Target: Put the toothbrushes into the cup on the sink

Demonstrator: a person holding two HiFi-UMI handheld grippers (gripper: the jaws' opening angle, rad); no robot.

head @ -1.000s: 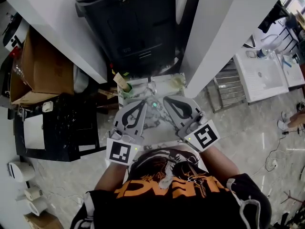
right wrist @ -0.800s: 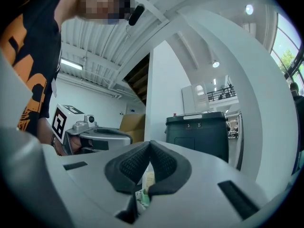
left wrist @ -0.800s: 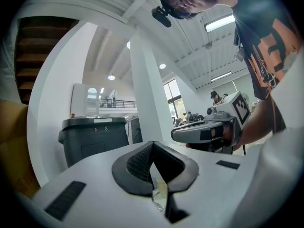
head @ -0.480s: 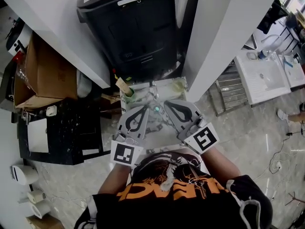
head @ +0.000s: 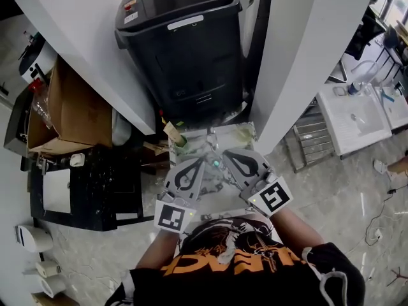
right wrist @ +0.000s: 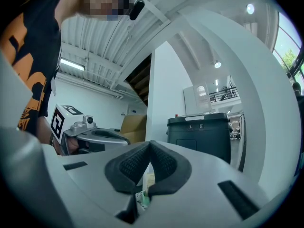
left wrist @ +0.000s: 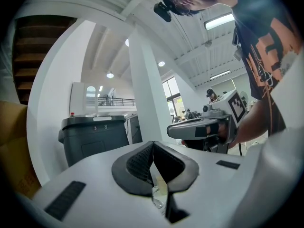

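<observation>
Two risks stand out, as I judge it. The left gripper (head: pixel 201 162) and the right gripper (head: pixel 225 153) hang side by side at the centre of the head view, above the near part of the small marbled sink (head: pixel 239 132). Each one's own view shows its ribbed pads pressed together with nothing between them, so both are clenched and empty. The greenish cup (head: pixel 181 142) stands at the sink's upper-left corner, just beyond the left gripper's tip. A tan stick (head: pixel 171 131) leans out of it and may be a toothbrush. No other toothbrush can be picked out, and a small teal spot (head: pixel 217 164) between the two grippers is too small to name. First, reaching down with the jaws clenched would only push a brush along the slick surface or into the basin instead of taking it, so the jaws need to part beforehand. Second, the sink top is narrow and crowded, with the two grippers near each other and the cup close to the edge. A sideways sweep of the left gripper could tip the cup or knock it off toward the floor at the left, and both grippers going for the same spot could collide.
</observation>
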